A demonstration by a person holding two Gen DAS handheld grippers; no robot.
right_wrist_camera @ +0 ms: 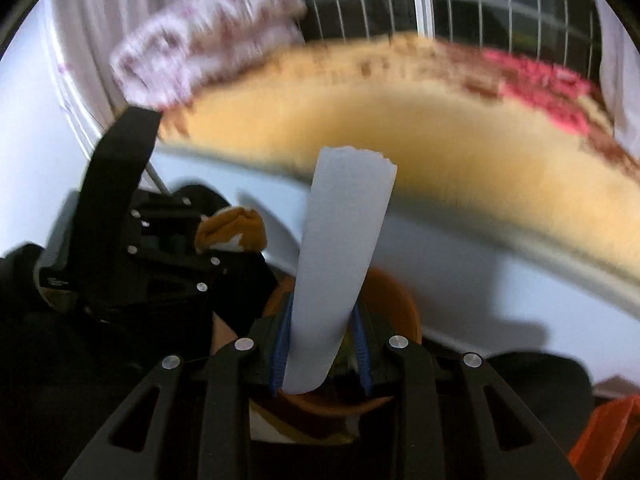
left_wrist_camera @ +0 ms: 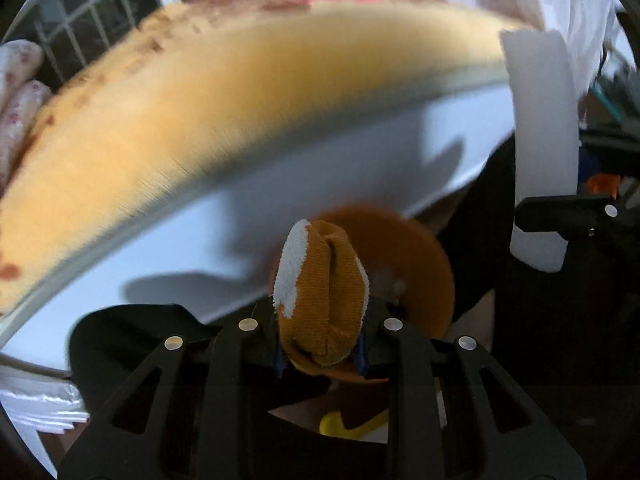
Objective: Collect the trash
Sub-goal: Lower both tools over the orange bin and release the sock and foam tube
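Observation:
My left gripper [left_wrist_camera: 322, 356] is shut on a bunched mustard-orange cloth with white patches [left_wrist_camera: 324, 300], which sticks up between the pads. My right gripper [right_wrist_camera: 322, 360] is shut on a long white strip [right_wrist_camera: 340, 256] that stands upright from the jaws with a ragged top edge. Both grippers are close together above a blurred round orange container [right_wrist_camera: 404, 312], which also appears just beyond the cloth [left_wrist_camera: 428, 268]. From the right wrist, the orange cloth [right_wrist_camera: 232, 232] shows to the left in the other gripper. From the left wrist, the white strip [left_wrist_camera: 540, 140] shows at the right.
A bed with a yellow blanket [left_wrist_camera: 200, 120] and a white side panel [left_wrist_camera: 300, 176] runs across behind. A patterned pillow [right_wrist_camera: 200, 60] lies at its end, under a barred window [right_wrist_camera: 500, 0]. White curtains hang at the sides. Something yellow [left_wrist_camera: 340, 426] lies below the left gripper.

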